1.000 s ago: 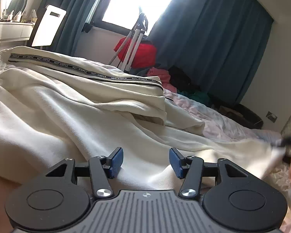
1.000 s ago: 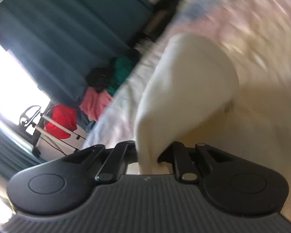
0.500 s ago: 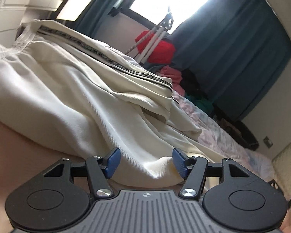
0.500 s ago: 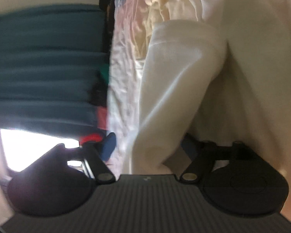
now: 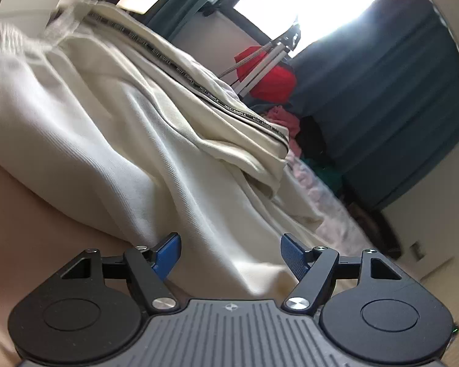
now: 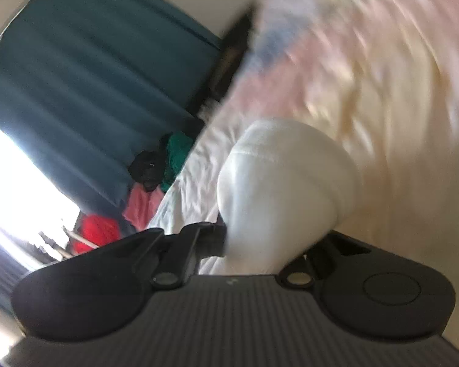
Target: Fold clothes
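Note:
A cream garment (image 5: 113, 128) with a black lettered stripe (image 5: 217, 101) lies spread over the bed. My left gripper (image 5: 231, 252) is open, its blue pads (image 5: 168, 249) on either side of the garment's near edge, low over the bed. In the blurred right wrist view, my right gripper (image 6: 269, 244) is shut on a rounded fold of the cream garment (image 6: 284, 183), which bulges up between the jaws and hides the fingertips.
The bed has a pale floral sheet (image 6: 336, 55). Beyond it are teal curtains (image 5: 397, 98), a bright window (image 5: 315, 0), a red bag (image 5: 269, 79) on a white stand, and a pile of pink, black and green clothes (image 6: 156, 177).
The left gripper has tilted and moved closer along the garment's edge, still open. The right gripper has swung round with the cream fold held in it; its view is motion-blurred.

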Action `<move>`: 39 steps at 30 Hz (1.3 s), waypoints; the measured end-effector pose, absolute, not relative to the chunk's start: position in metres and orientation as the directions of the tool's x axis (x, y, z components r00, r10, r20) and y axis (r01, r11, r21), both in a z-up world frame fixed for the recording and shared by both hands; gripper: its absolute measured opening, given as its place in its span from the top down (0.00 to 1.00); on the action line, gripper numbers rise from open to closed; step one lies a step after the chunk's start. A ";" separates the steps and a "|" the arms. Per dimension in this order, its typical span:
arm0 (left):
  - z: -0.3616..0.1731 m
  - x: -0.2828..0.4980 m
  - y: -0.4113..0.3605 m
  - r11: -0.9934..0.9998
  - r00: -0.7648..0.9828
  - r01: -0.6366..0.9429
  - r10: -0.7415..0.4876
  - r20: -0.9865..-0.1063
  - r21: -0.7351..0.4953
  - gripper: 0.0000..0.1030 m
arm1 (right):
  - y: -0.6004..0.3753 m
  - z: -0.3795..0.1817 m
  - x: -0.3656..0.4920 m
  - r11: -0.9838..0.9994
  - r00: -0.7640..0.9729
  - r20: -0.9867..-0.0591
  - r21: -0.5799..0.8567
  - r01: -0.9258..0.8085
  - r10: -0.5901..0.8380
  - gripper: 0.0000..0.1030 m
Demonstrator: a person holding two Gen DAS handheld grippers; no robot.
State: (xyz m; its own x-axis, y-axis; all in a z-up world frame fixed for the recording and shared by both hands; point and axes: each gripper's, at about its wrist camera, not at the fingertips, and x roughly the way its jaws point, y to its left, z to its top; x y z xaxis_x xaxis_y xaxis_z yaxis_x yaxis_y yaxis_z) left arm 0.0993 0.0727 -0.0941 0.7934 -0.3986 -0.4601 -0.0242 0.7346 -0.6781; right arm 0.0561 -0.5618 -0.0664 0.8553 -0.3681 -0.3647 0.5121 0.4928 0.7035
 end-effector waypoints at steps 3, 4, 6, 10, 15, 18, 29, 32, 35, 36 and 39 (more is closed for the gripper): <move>-0.094 0.100 0.083 0.697 0.803 -0.067 -0.388 -0.453 -0.714 0.28 | -0.561 -0.091 0.063 0.481 0.803 -0.453 0.644 0.596 -0.388 0.84; -0.094 0.100 0.087 0.687 0.806 -0.086 -0.378 -0.455 -0.722 0.28 | -0.566 -0.099 0.061 0.452 0.798 -0.477 0.658 0.602 -0.369 0.84; -0.092 0.099 0.098 0.663 0.814 -0.128 -0.355 -0.460 -0.738 0.28 | -0.578 -0.116 0.056 0.390 0.793 -0.516 0.691 0.608 -0.323 0.80; -0.089 0.090 0.121 0.597 0.826 -0.204 -0.321 -0.464 -0.776 0.25 | -0.593 -0.115 0.041 0.258 0.810 -0.503 0.775 0.577 -0.301 0.40; -0.088 0.076 0.145 0.540 0.815 -0.322 -0.260 -0.518 -0.777 0.21 | -0.571 -0.093 0.014 0.217 0.798 -0.530 0.775 0.593 -0.289 0.30; -0.087 0.067 0.160 0.498 0.804 -0.390 -0.225 -0.550 -0.774 0.21 | -0.556 -0.091 0.001 0.143 0.749 -0.604 0.745 0.652 -0.271 0.30; -0.113 0.073 0.208 0.298 0.819 -0.485 -0.175 -0.546 -0.822 0.19 | -0.527 -0.087 0.019 0.196 0.779 -0.598 0.755 0.626 -0.186 0.30; -0.110 0.086 0.215 0.314 0.844 -0.463 -0.132 -0.521 -0.829 0.20 | -0.539 -0.098 0.023 0.188 0.790 -0.571 0.770 0.609 -0.222 0.35; -0.112 0.098 0.227 0.316 0.851 -0.466 -0.097 -0.516 -0.827 0.32 | -0.549 -0.106 0.024 0.199 0.791 -0.550 0.772 0.604 -0.268 0.41; -0.115 0.101 0.232 0.305 0.849 -0.470 -0.098 -0.519 -0.828 0.38 | -0.553 -0.108 0.026 0.200 0.789 -0.549 0.770 0.606 -0.277 0.46; -0.121 0.102 0.251 0.263 0.841 -0.486 -0.117 -0.528 -0.833 0.75 | -0.566 -0.117 0.030 0.191 0.787 -0.545 0.772 0.606 -0.290 0.77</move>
